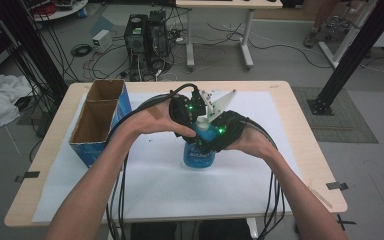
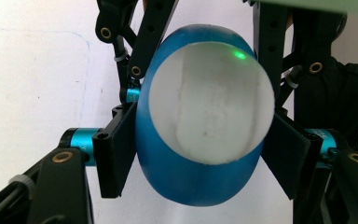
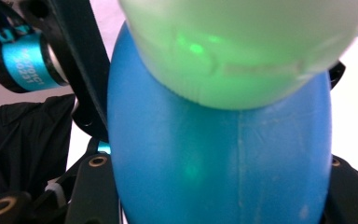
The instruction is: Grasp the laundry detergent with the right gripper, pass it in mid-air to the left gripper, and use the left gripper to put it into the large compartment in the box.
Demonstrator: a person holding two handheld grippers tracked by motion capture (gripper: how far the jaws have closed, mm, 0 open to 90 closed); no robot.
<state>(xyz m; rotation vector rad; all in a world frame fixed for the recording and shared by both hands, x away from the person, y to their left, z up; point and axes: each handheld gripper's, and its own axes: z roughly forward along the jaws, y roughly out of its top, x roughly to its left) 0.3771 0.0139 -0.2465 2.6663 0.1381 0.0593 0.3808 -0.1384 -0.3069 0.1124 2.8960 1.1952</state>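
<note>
A blue bottle (image 1: 198, 156) with a white cap (image 1: 202, 123) stands upright on the white paper at the table's middle. My left gripper (image 1: 186, 111) reaches it from the left. In the left gripper view I look down on the cap (image 2: 209, 105), and my left gripper (image 2: 200, 156) is shut on the bottle (image 2: 191, 186), its black pads (image 2: 116, 149) pressing both sides of the blue body. My right gripper (image 1: 221, 132) comes from the right, and its jaws hug the bottle (image 3: 214, 158) just under the cap (image 3: 242, 46).
An open cardboard box with blue sides (image 1: 100, 120) stands at the table's left. White paper (image 1: 180, 185) covers most of the wooden table (image 1: 310, 150). Black cables (image 1: 117, 200) trail from both grippers over the near edge.
</note>
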